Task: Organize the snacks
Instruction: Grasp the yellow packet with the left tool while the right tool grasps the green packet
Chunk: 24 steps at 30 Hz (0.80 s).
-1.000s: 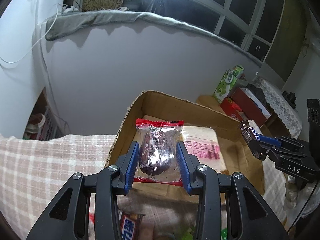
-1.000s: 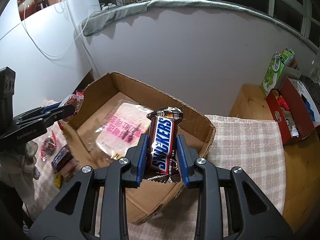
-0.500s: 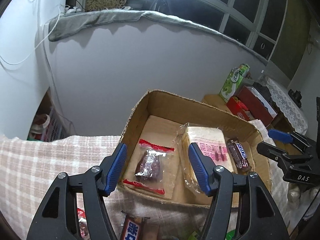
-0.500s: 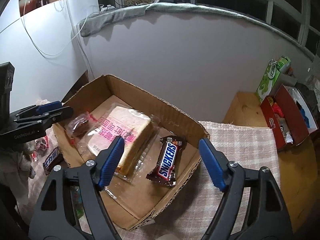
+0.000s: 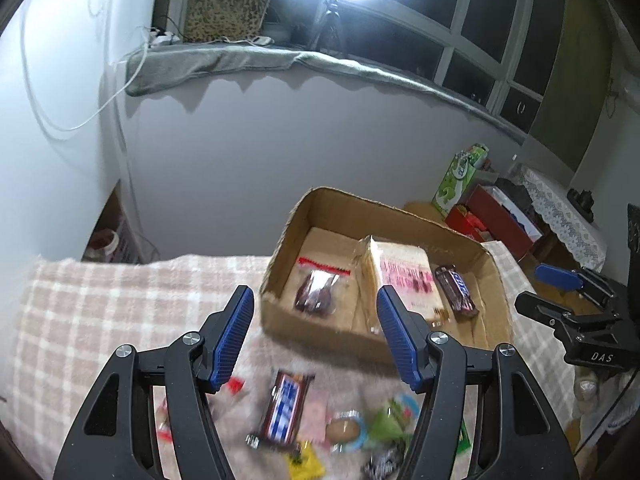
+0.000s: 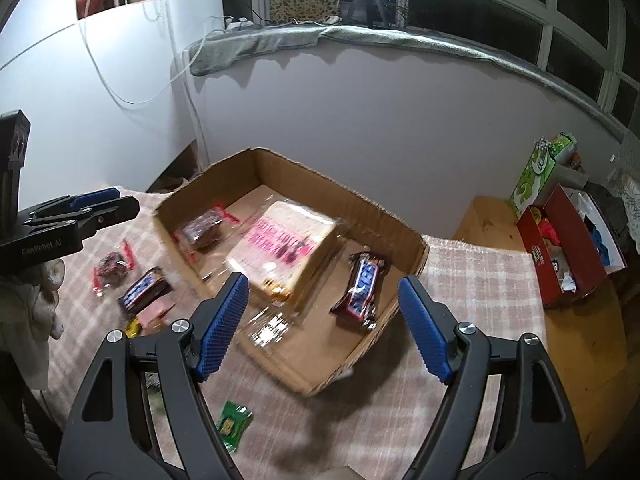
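Observation:
An open cardboard box [image 5: 490,268] [image 6: 420,254] sits on the checked cloth. Inside lie a red-edged clear packet with a dark snack [image 5: 316,292] [image 6: 202,230], a wrapped bread slice with pink print [image 5: 404,276] [image 6: 286,250] and a Snickers bar [image 5: 456,292] [image 6: 360,290]. My left gripper [image 5: 316,338] is open and empty, above the cloth in front of the box. My right gripper [image 6: 324,330] is open and empty, over the box's near side. Loose snacks lie before the box: another Snickers [image 5: 286,410] [image 6: 144,290], a red packet [image 6: 110,266], a green packet [image 6: 232,424].
A wooden side table [image 6: 576,344] at the right holds a red box [image 6: 560,252] and a green carton [image 6: 538,172]. A white wall stands close behind the box. The other gripper shows at each view's edge: the right one [image 5: 568,304], the left one [image 6: 76,216].
Both grippers opened and dropped their snacks into the box: the dark packet from the left, the Snickers from the right. Both then pulled back toward me and away from the box.

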Each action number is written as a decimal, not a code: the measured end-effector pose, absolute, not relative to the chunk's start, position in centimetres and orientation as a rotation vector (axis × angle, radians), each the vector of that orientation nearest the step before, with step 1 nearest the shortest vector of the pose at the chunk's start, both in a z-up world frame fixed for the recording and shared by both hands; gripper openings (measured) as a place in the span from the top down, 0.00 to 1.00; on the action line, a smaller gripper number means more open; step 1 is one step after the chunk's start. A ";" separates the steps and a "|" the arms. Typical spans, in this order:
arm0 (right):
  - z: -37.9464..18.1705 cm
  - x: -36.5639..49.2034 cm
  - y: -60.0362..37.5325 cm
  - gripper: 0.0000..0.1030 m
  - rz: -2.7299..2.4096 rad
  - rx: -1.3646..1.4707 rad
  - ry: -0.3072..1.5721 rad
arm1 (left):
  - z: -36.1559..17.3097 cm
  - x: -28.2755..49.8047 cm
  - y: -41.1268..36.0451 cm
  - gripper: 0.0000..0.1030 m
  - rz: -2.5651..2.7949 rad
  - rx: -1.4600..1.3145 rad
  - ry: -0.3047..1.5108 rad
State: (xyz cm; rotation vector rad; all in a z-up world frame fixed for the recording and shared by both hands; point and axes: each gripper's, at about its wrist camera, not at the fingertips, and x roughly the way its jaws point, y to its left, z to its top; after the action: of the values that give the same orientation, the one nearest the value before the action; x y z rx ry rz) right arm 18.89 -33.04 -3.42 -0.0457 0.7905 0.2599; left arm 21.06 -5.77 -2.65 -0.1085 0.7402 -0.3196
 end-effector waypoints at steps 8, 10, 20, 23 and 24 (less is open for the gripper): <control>-3.8 14.0 -31.8 0.23 0.266 -0.078 0.772 | -3.2 17.0 -2.6 0.38 -0.293 -0.137 0.736; -4.1 12.9 -31.3 0.23 0.266 -0.093 0.769 | -3.7 16.2 -2.2 0.39 -0.286 -0.146 0.743; -7.3 9.7 -30.0 0.23 0.273 -0.079 0.823 | -7.2 13.6 -1.7 0.39 -0.281 -0.180 0.810; -8.4 9.5 -29.8 0.23 0.277 -0.059 0.848 | -8.0 13.0 -1.9 0.39 -0.281 -0.186 0.824; -8.6 9.4 -29.8 0.23 0.279 -0.056 0.855 | -8.4 12.8 -2.0 0.39 -0.281 -0.186 0.830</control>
State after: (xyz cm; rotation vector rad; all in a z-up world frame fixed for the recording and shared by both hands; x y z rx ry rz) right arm 9.43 -29.76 -8.63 -0.0559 0.8549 0.2791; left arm 12.79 -2.03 -8.40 -0.1857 0.8297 -0.2810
